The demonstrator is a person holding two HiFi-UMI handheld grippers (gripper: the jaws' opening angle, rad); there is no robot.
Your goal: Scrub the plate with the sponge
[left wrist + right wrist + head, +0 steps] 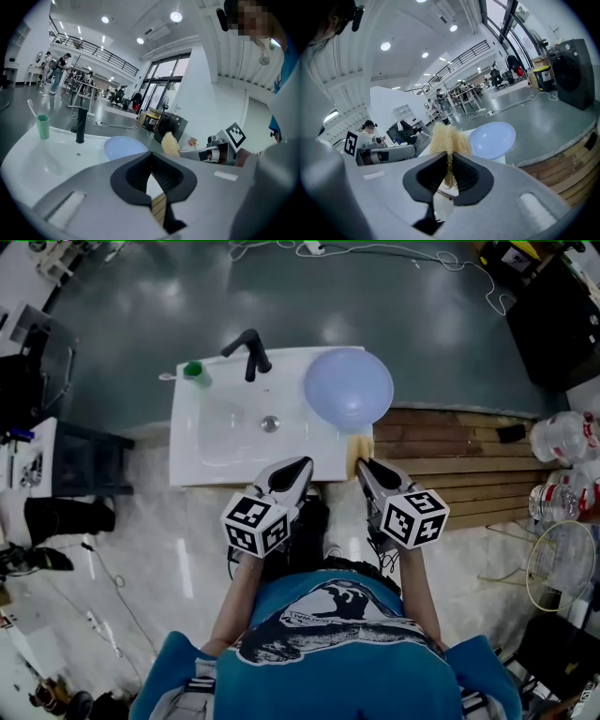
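A pale blue plate (348, 388) rests on the right rim of the white sink (202, 460), partly overhanging it. The plate (492, 139) also lies beyond the right jaws, and in the left gripper view the plate (124, 147) sits just ahead. My right gripper (360, 465) is shut on a fuzzy yellow sponge (359, 444) at the sink's front right corner, short of the plate. The sponge (446, 140) sticks up from between the jaws of the right gripper (449, 157). My left gripper (306, 463) hovers at the sink's front edge. That left gripper (151, 164) is shut with nothing in it.
A black faucet (249, 353) and a green cup (195, 372) stand at the back of the sink. A slatted wooden platform (459, 460) adjoins the sink on the right, with plastic bottles (562, 437) at its far end. Cables lie on the grey floor behind.
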